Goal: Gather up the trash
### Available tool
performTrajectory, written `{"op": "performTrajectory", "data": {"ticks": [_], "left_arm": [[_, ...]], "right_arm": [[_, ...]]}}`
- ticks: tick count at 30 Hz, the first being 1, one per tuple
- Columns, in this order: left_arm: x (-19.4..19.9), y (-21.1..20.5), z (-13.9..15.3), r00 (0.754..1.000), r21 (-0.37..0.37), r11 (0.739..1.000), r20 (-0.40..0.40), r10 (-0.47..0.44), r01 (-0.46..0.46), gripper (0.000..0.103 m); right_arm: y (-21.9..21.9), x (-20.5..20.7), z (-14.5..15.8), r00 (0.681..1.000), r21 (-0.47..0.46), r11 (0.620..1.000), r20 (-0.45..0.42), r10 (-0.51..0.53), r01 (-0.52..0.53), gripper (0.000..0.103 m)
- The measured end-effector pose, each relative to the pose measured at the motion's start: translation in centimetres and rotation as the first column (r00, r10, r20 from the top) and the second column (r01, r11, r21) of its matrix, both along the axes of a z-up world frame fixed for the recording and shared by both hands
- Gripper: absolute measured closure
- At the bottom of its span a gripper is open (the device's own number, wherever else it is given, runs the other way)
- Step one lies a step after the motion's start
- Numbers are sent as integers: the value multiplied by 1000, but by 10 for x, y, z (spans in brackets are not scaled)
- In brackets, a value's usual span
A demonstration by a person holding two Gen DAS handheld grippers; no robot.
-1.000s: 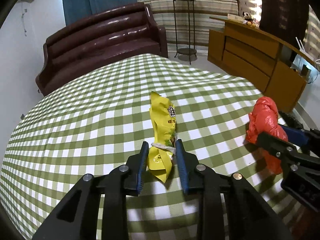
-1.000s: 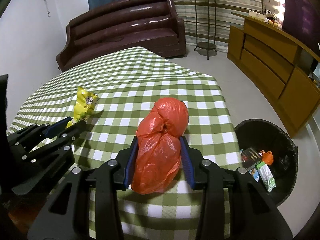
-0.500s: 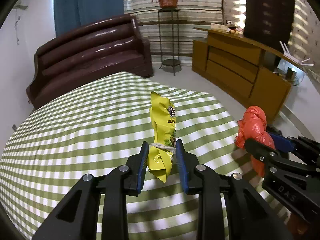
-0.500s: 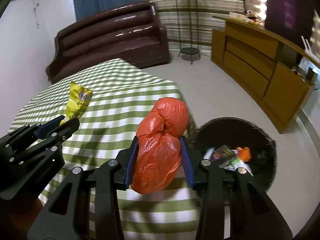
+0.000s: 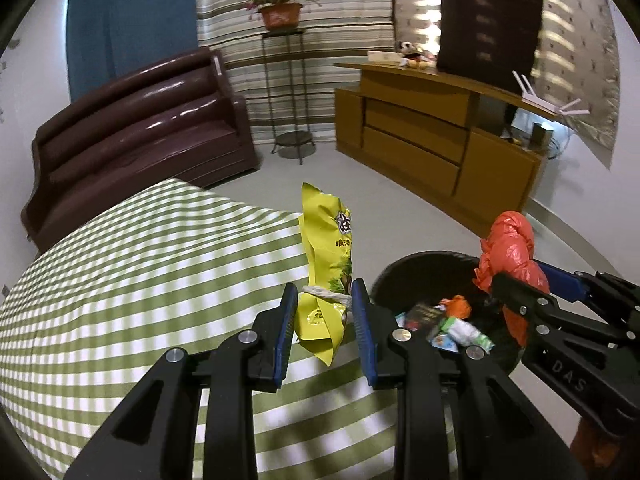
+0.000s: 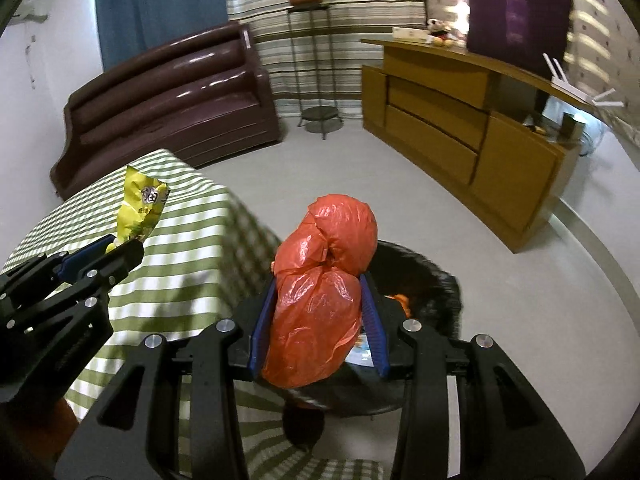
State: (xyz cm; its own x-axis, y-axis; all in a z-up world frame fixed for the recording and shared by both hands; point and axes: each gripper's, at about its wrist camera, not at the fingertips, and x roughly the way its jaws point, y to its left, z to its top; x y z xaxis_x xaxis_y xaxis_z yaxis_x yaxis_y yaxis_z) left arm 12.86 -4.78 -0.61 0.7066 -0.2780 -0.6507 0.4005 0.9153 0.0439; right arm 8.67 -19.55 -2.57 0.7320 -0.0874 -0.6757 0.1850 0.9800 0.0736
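My left gripper (image 5: 325, 300) is shut on a yellow snack bag (image 5: 326, 256) with a white string round it, held over the edge of the green-checked table (image 5: 140, 280). My right gripper (image 6: 320, 292) is shut on a crumpled red plastic bag (image 6: 324, 300) and hangs over the black trash bin (image 6: 424, 292). The left wrist view shows the bin (image 5: 420, 268) on the floor just right of the table, with several wrappers inside, and the right gripper (image 5: 520, 280) with the red bag (image 5: 510, 252) above its far rim. In the right wrist view the left gripper (image 6: 120, 246) and yellow bag (image 6: 140, 208) are at the left.
A dark brown leather sofa (image 5: 136, 128) stands behind the table. A wooden sideboard (image 5: 432, 140) runs along the right wall, with a metal plant stand (image 5: 288, 92) between them. Grey floor (image 6: 400, 192) lies open around the bin.
Both grippers have swung to the right, off the table top toward the bin, each still holding its bag. The bin has come into the left wrist view and now lies under the red bag.
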Motion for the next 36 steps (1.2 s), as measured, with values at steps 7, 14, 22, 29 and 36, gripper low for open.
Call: {"op": "performTrajectory", "data": {"ticks": [7,14,22,29,36], "left_arm": [[1,-36,-8,999,21,999,5,-44,44,74],[11,-57,-17,998,44,998,6,-55,55,74],[17,-66,-27,999,57,997,-8,-50,51,46],[15,-68,-27,999,58,997,-13,-50,51,40],[10,-70,-23,999,49,998,-5,-51,51,38]], "right_arm": [[-31,-1,-8,999,10,999,-8,-44,44,64],[-44,4,-15,998,17,998,-12,-55,55,64],[-56,14,-25,997,33,997,-22,-73,74,55],[-60,8,-27,996,35,995,-23,-92,93,54],[-60,-1,-23,994,34,994,-16,-106,107,53]]}}
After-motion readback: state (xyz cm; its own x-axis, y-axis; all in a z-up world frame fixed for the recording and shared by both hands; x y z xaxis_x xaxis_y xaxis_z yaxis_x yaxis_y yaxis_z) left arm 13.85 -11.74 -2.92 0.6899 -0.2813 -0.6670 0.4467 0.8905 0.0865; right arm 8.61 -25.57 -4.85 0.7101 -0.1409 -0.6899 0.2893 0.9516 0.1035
